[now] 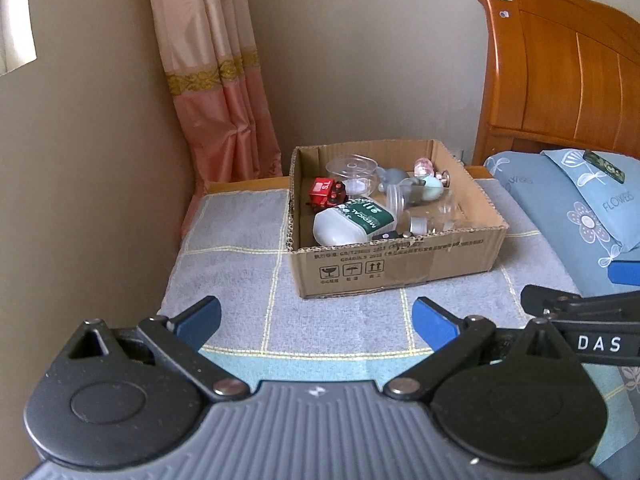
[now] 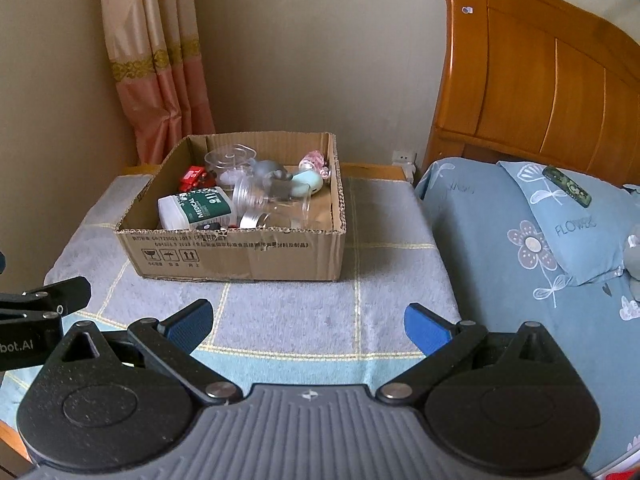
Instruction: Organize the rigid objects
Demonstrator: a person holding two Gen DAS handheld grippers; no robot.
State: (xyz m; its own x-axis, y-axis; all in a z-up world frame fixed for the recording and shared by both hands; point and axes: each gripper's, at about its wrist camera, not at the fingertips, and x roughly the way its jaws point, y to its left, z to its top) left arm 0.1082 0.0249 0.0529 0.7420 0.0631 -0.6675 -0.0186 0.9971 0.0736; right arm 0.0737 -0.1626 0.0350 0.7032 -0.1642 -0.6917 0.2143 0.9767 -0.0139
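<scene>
An open cardboard box (image 1: 392, 268) (image 2: 240, 256) stands on a towel-covered bedside table. Inside lie a white medical bottle (image 1: 352, 220) (image 2: 196, 206), a red toy (image 1: 326, 192) (image 2: 194, 176), clear plastic cups (image 1: 352, 168) (image 2: 276, 208), a mint-green oval object (image 1: 432, 186) (image 2: 306, 184), a pink trinket (image 1: 423, 166) (image 2: 314, 160) and other small items. My left gripper (image 1: 316, 324) is open and empty, hovering above the towel in front of the box. My right gripper (image 2: 308, 326) is open and empty, beside the left one.
A grey checked towel (image 1: 240, 264) (image 2: 384, 264) covers the table. A bed with blue floral bedding (image 1: 580, 216) (image 2: 520, 240) and a wooden headboard (image 2: 540, 80) is on the right. A dark patterned flat object (image 2: 568, 186) lies on the pillow. A curtain (image 1: 216, 80) hangs at the back left.
</scene>
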